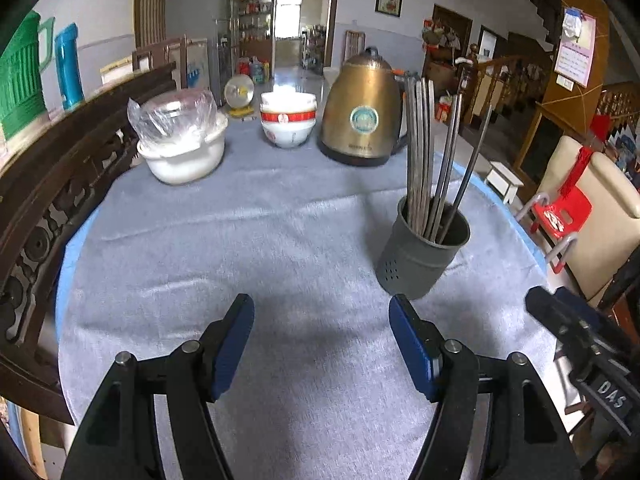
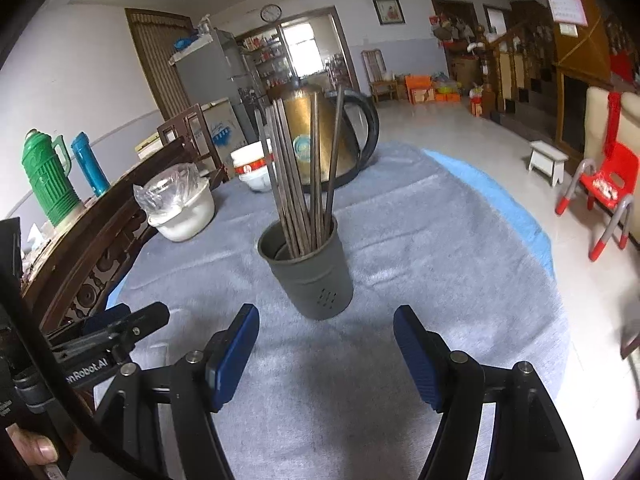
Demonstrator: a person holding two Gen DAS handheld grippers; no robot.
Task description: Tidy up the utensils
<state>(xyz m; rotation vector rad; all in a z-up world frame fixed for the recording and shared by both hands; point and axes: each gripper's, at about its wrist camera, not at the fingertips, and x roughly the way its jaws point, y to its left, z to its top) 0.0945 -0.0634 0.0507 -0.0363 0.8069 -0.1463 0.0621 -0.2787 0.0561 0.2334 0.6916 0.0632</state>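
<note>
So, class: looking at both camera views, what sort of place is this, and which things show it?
Most likely a family home's dining and living room: a kettle and stacked bowls on a cloth-covered table, a staircase.

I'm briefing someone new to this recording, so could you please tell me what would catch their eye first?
A grey holder stands mid-table on the grey cloth, a bundle of metal chopsticks upright in it. Behind it sits a brass-coloured kettle, with stacked bowls and a plastic-covered white pot to its left. Both grippers' blue fingers stand open and empty in front.
</note>
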